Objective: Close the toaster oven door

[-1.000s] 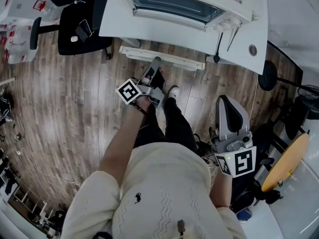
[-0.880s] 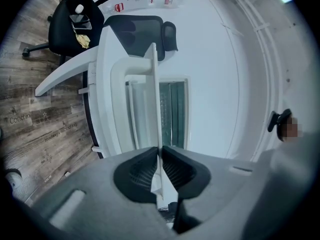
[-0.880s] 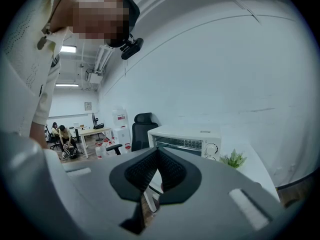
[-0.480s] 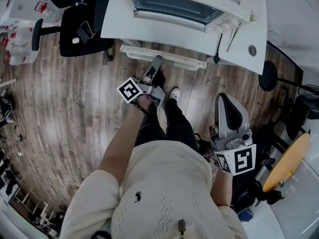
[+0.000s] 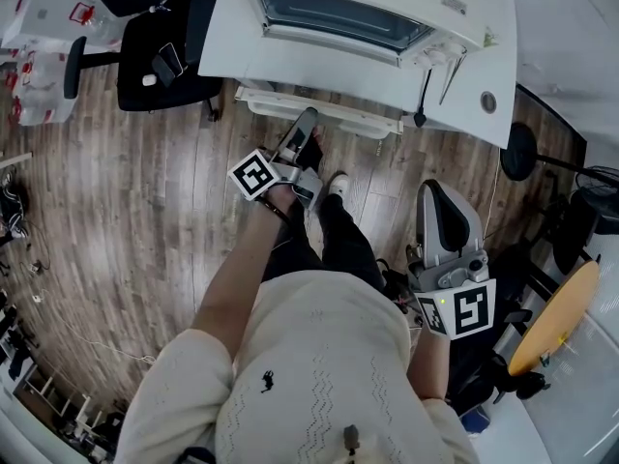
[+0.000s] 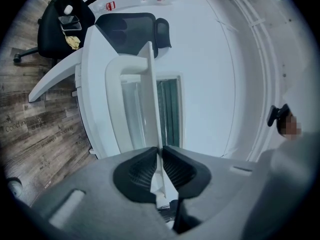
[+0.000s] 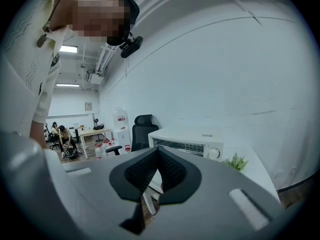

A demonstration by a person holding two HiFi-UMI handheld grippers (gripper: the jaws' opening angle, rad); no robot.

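Observation:
The white toaster oven (image 5: 338,13) stands on a white table (image 5: 290,61). Its door (image 5: 319,112) hangs open past the table's front edge. My left gripper (image 5: 305,124) reaches up to the door's free edge. In the left gripper view the thin white door panel (image 6: 150,94) runs edge-on between the black pads (image 6: 137,166), which close against it, beside the curved handle (image 6: 117,69). The left gripper (image 6: 161,149) points at the oven's glass front. My right gripper (image 5: 437,196) hangs low at my right side, away from the oven. Its pads meet with nothing between them, and the oven (image 7: 185,141) shows far off.
A black office chair (image 5: 155,51) stands left of the table on the wood floor. A dark cable (image 5: 424,90) hangs over the table's front at the right. A round yellow table top (image 5: 551,317) and dark stands crowd the right side. A small plant (image 7: 236,161) sits beside the oven.
The left gripper and the door's edge have crept slightly up and to the right in the head view. The right gripper has stayed where it was.

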